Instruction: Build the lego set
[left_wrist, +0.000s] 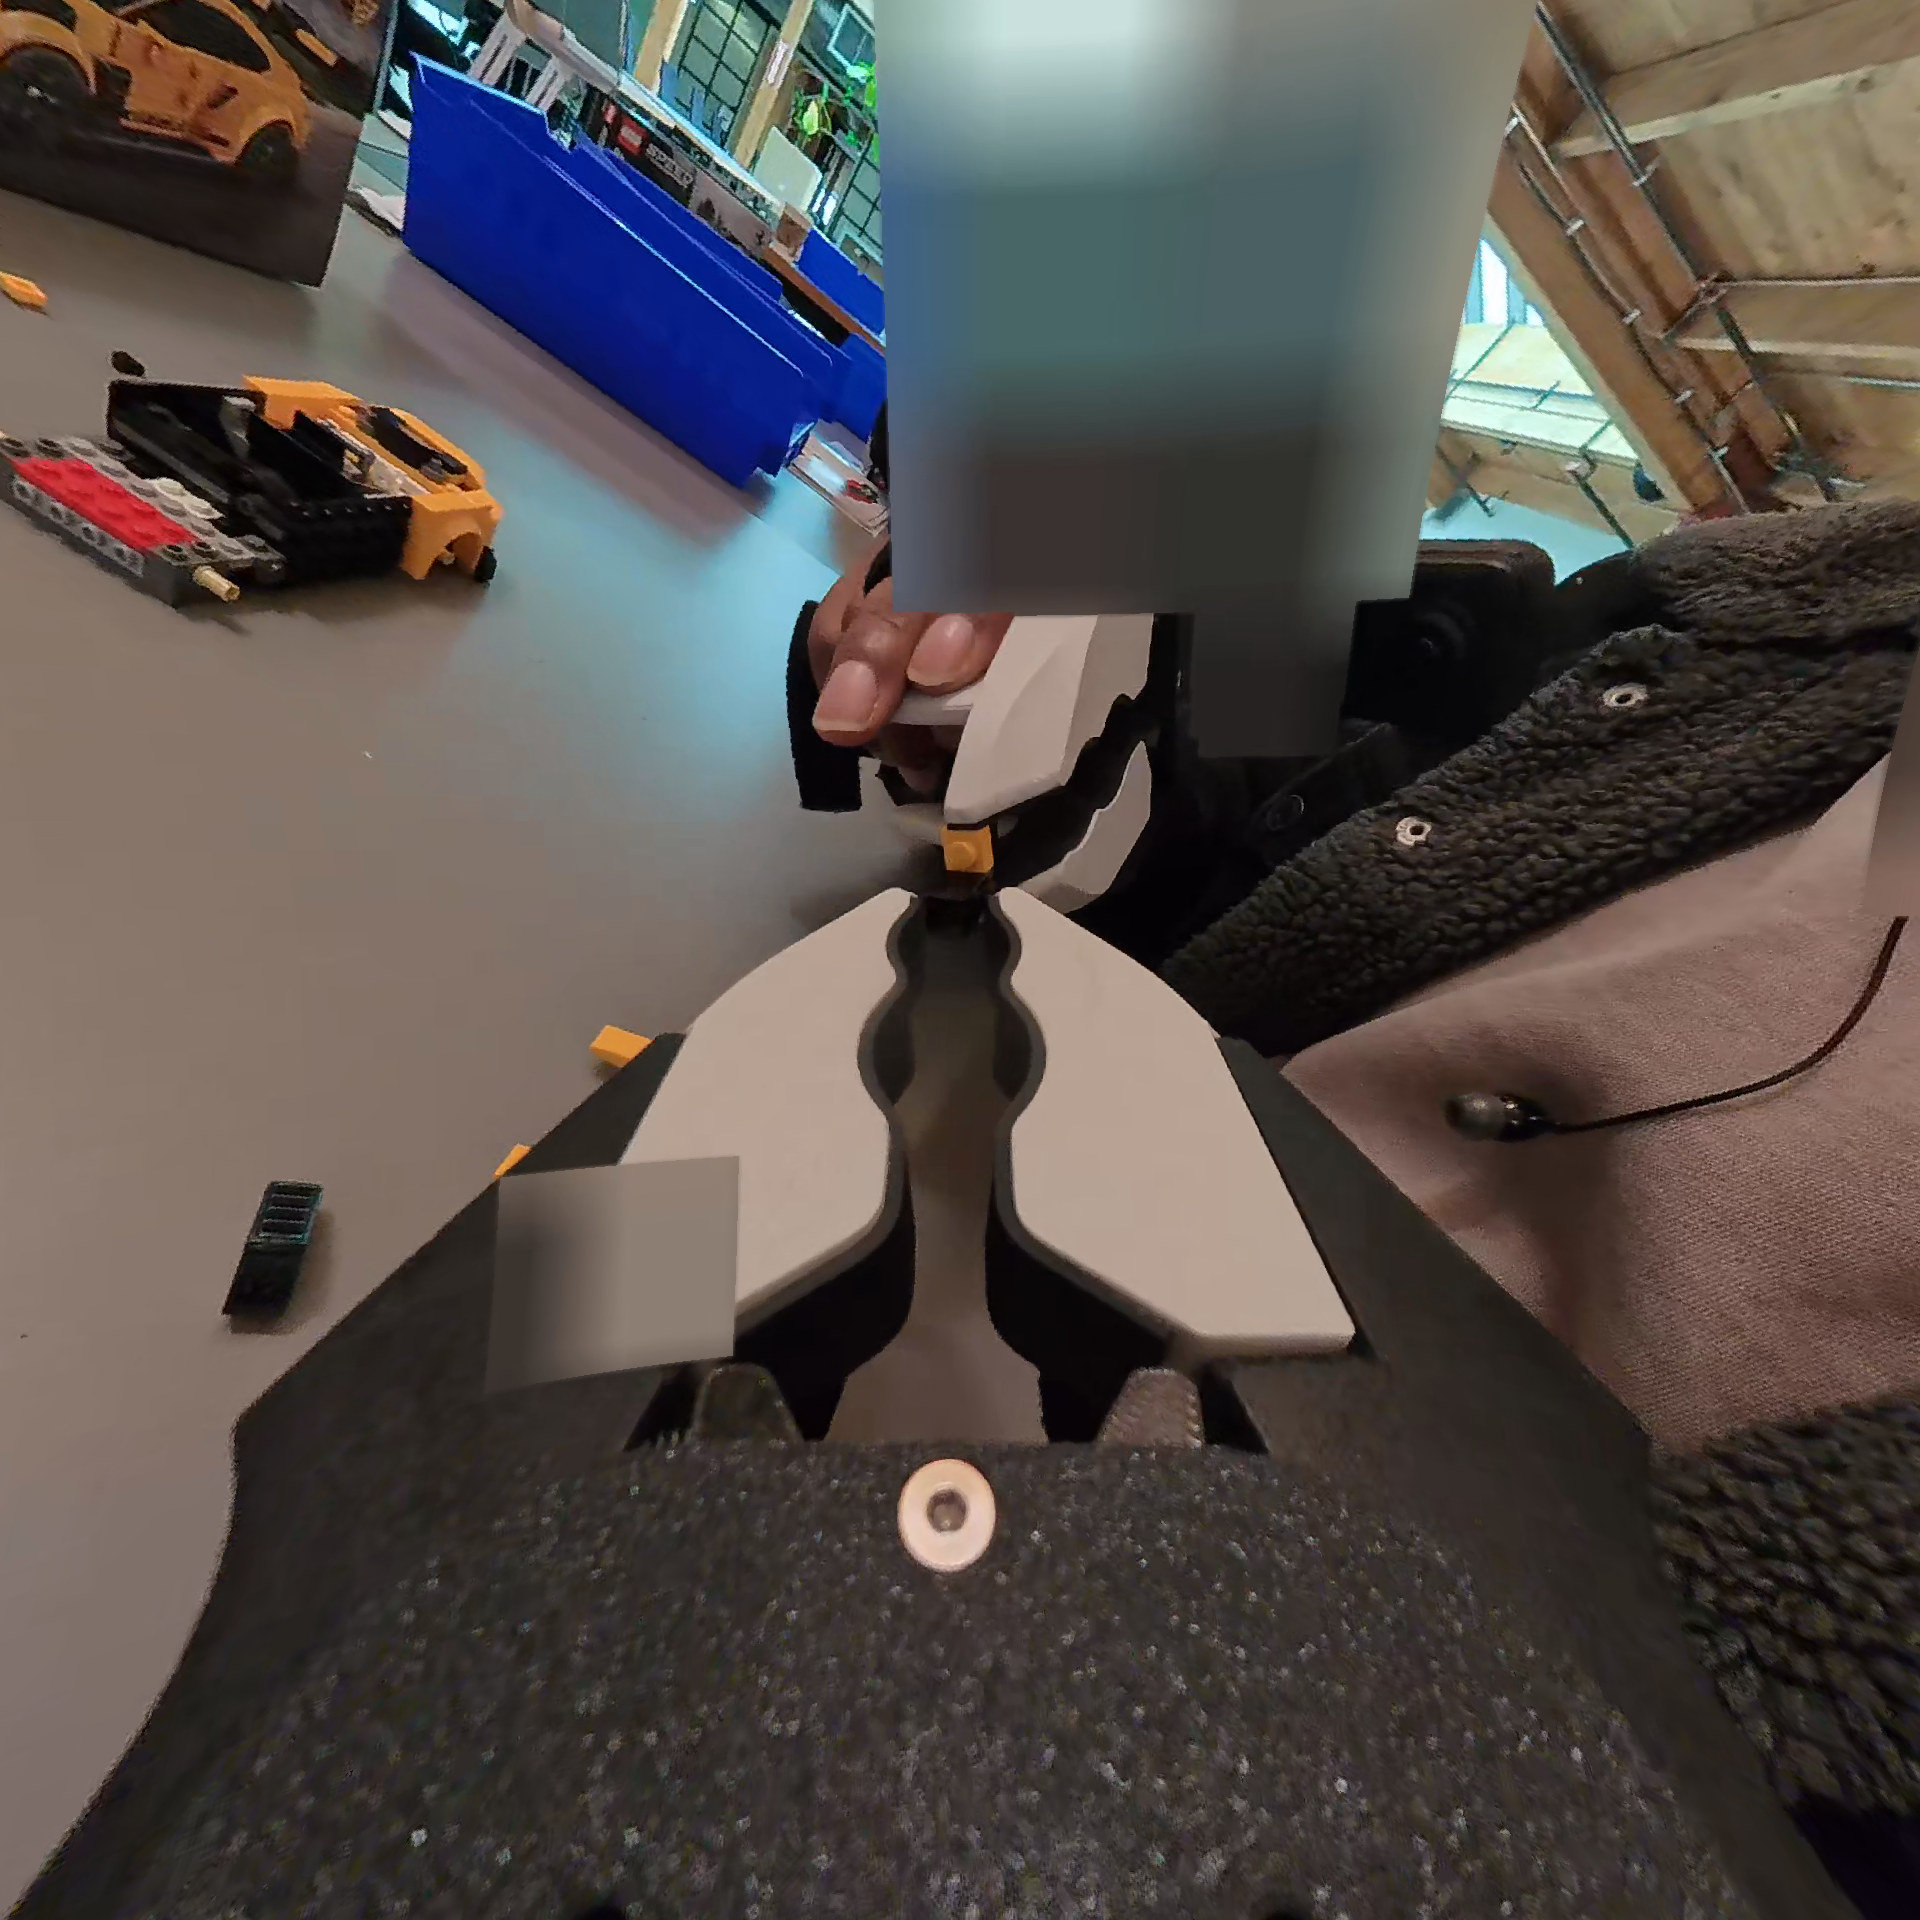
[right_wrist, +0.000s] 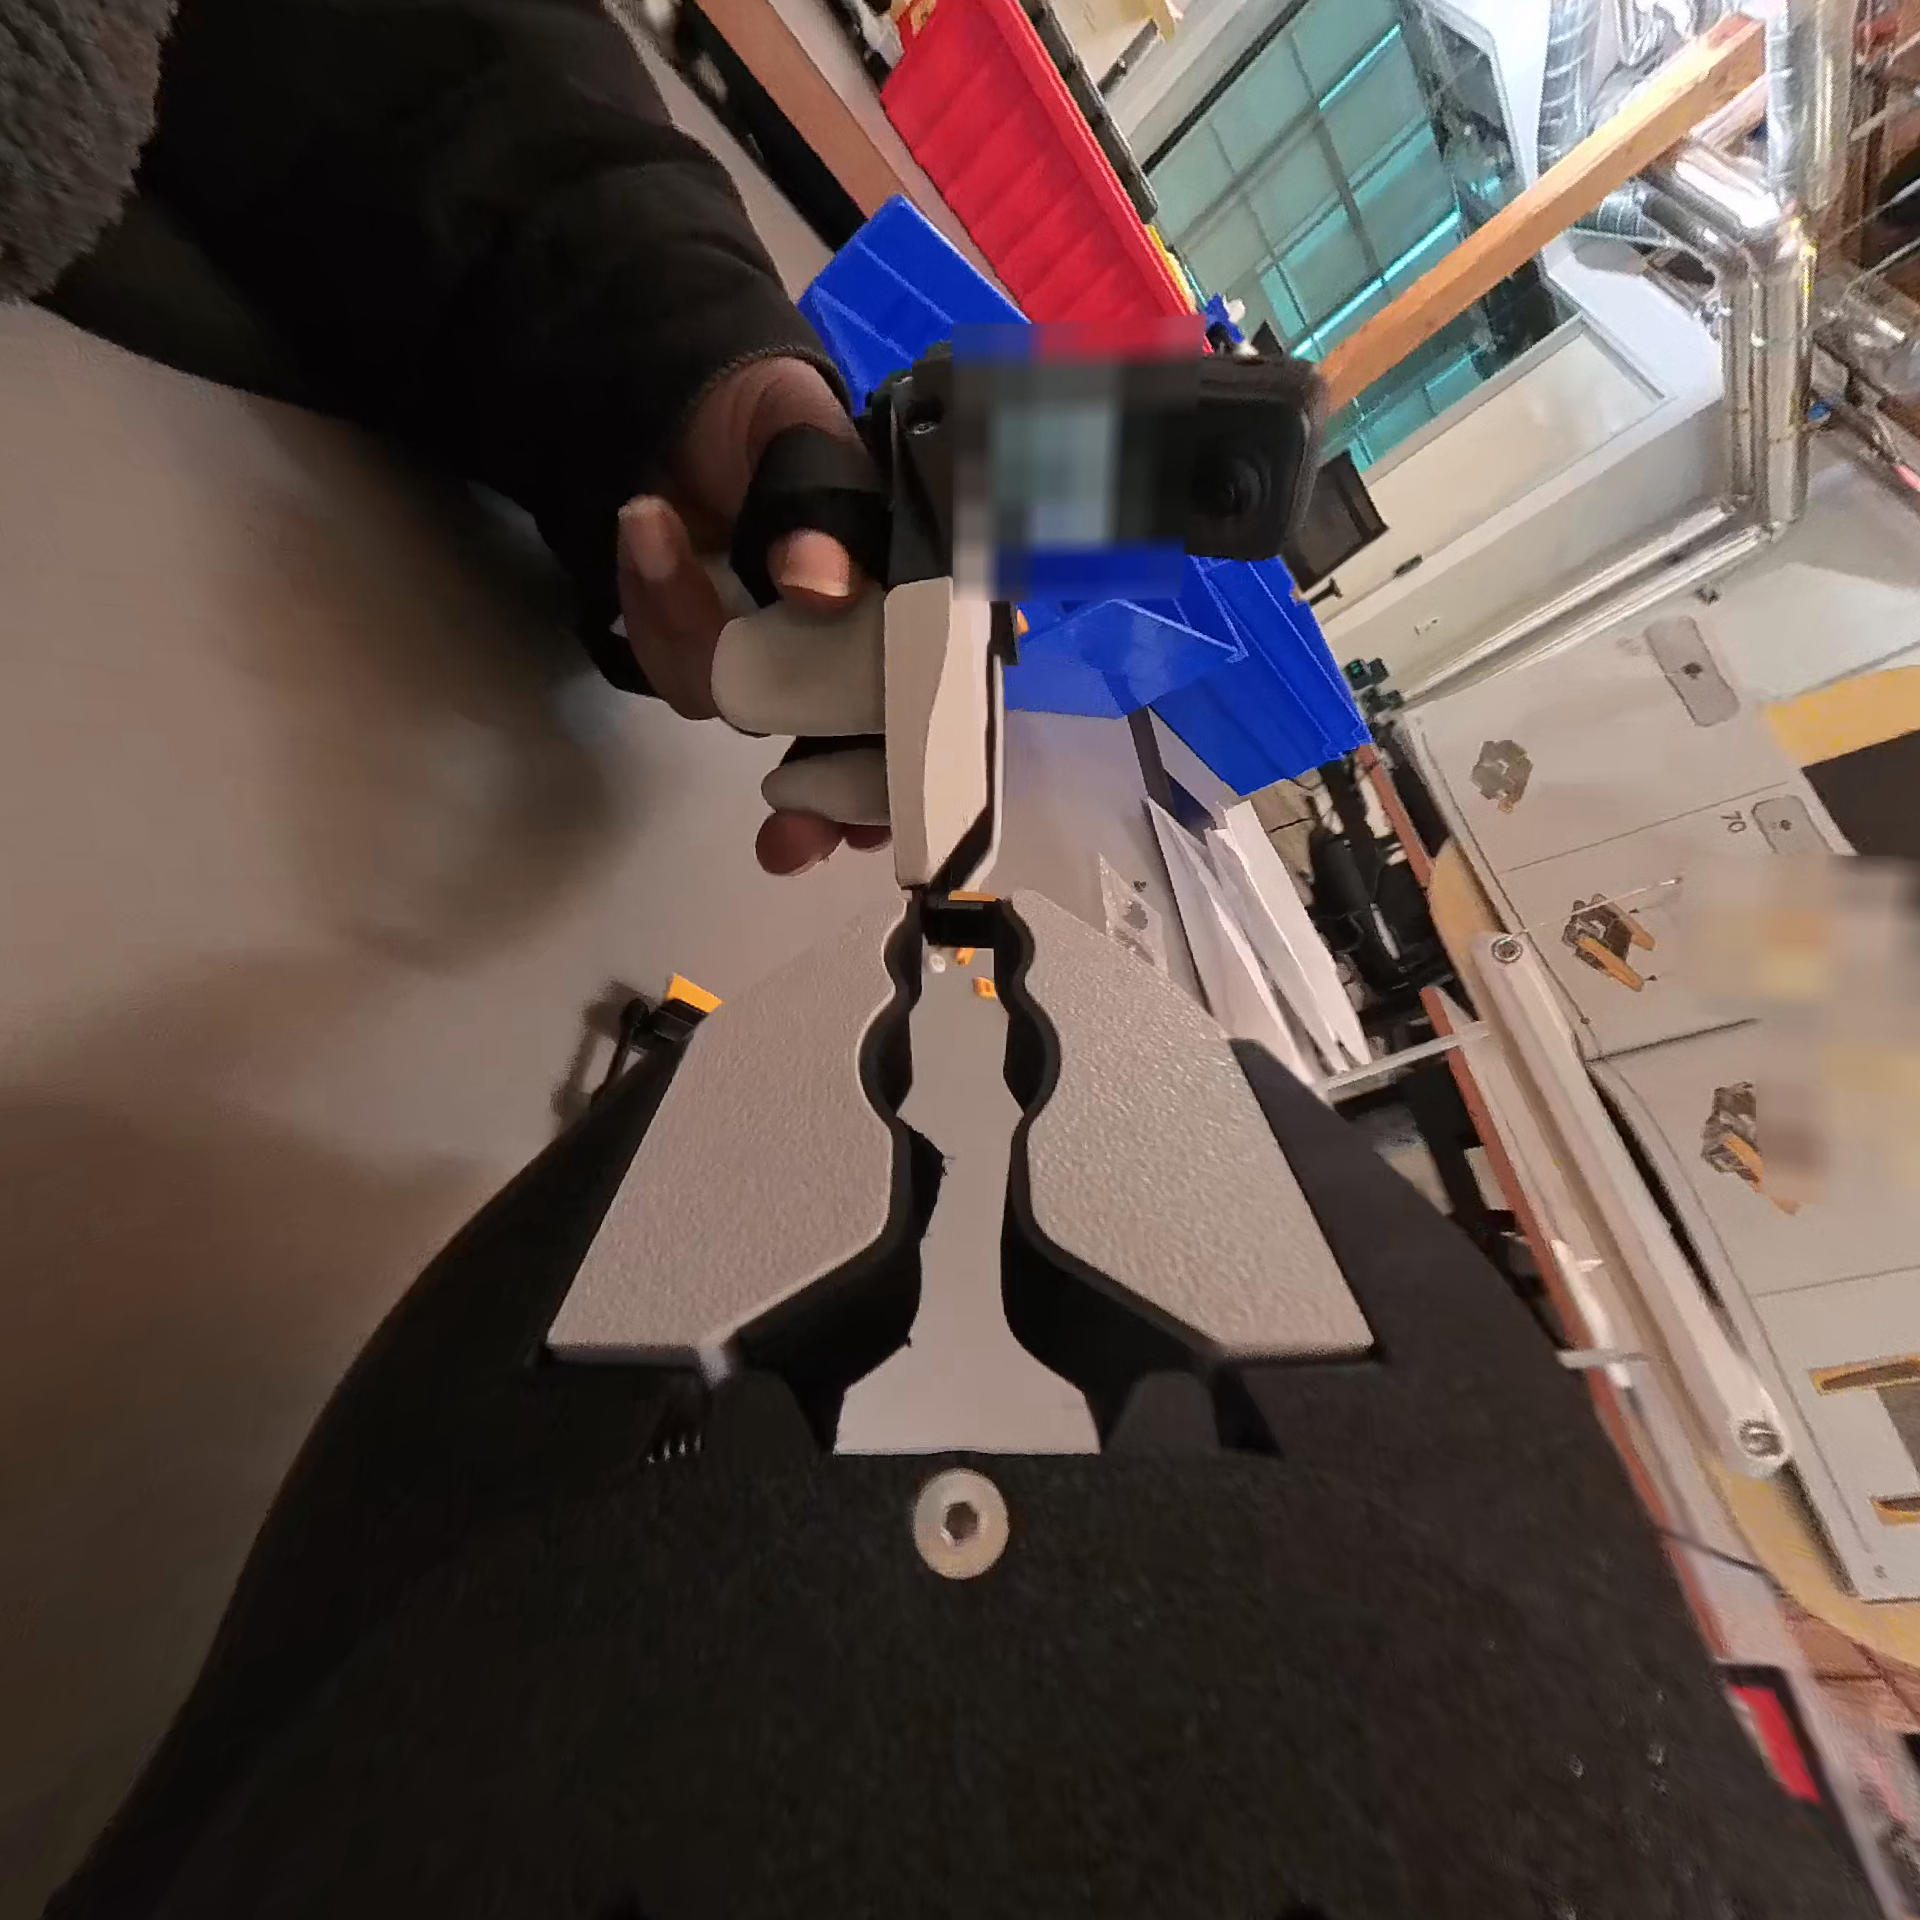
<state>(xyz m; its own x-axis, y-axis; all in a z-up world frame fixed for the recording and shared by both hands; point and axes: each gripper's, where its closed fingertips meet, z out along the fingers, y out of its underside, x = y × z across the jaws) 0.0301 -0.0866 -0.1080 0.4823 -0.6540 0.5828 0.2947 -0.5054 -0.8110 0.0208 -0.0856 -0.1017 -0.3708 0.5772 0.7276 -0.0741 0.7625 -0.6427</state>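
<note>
My left gripper (left_wrist: 954, 912) is shut on a small black piece (left_wrist: 951, 916) at its fingertips. My right gripper (left_wrist: 966, 831) comes down from above, tip to tip with it, shut on a small orange brick (left_wrist: 964, 852) that touches the black piece. In the right wrist view my right gripper (right_wrist: 956, 927) pinches a small black and orange piece (right_wrist: 956, 921), and the left gripper (right_wrist: 940, 881) meets it from above. Where one piece ends and the other begins is unclear. A partly built orange and black car (left_wrist: 270, 478) lies on the grey table (left_wrist: 436, 831), far left.
A black grille piece (left_wrist: 275, 1242) and loose orange bits (left_wrist: 620, 1042) lie on the table to the left. Blue bins (left_wrist: 603, 281) and the set's box (left_wrist: 177, 114) stand at the back. White sheets (right_wrist: 1247, 914) lie by the table's edge. A person's coat (left_wrist: 1558, 810) is close on the right. My left and right fingertips are right by each other.
</note>
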